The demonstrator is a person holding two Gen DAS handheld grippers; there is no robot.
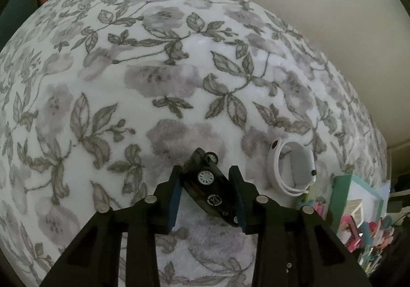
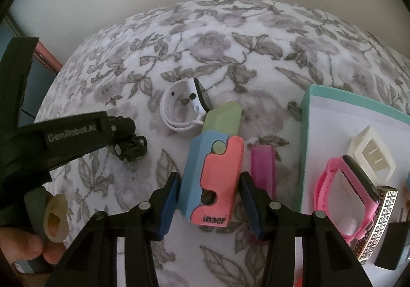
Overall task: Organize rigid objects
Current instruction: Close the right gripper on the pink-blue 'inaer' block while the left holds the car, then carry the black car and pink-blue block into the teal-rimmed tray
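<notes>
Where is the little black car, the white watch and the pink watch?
little black car (image 1: 207, 184): left wrist view, on its side by the wheel.
white watch (image 2: 179, 105): right wrist view, on its strap loop.
pink watch (image 2: 330, 171): right wrist view, on its strap.

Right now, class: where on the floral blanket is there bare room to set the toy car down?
Free: the blanket left of and beyond the white watch. Crowded: by the teal box, beside the pastel toy and purple piece.

Rear of the black toy car (image 1: 210, 189) hidden behind the left gripper's (image 1: 206, 200) right pad, teal tray (image 2: 306, 148) cut off by the right edge, magenta block (image 2: 264, 171) partly behind a finger, hand (image 2: 18, 243) cropped at the lower-left corner
</notes>
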